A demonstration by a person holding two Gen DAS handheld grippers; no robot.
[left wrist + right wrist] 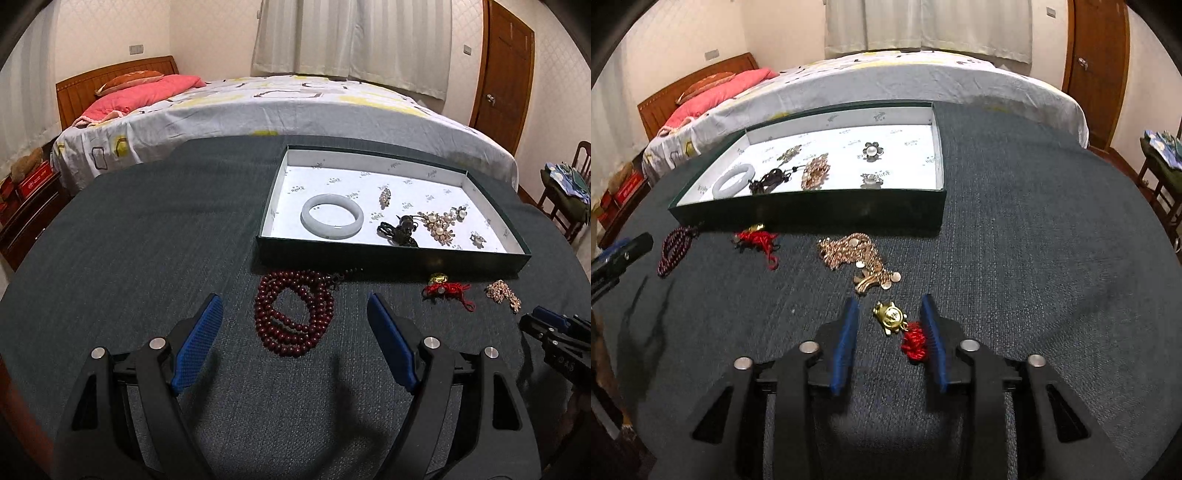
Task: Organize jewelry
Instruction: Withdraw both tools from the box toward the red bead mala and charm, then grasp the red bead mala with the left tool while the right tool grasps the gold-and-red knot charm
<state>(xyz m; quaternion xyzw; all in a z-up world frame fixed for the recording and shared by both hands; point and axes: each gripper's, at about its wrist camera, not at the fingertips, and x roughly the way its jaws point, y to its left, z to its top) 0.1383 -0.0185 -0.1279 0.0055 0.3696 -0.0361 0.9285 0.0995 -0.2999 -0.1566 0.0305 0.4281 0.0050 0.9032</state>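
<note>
Several pieces already lie in the box [391, 258]: from the left wrist view, a pale bangle [331, 216], a dark pendant [399, 230], a pearl brooch [437, 227] and smaller pins. Left on the cloth just before the box are the bead strand [293, 317], a red-cord charm [445, 290] and a gold chain [504, 293]. The left gripper [295, 314] hangs released, fingers wide apart either side of the dark red, coiled beads, apparently not touching them. From the right wrist view, the right gripper [890, 314] stands open around a fourth loose piece, a gold turtle charm [891, 317] with a red knot [914, 343] against the right finger. By this showing roughly half the job remains.
</note>
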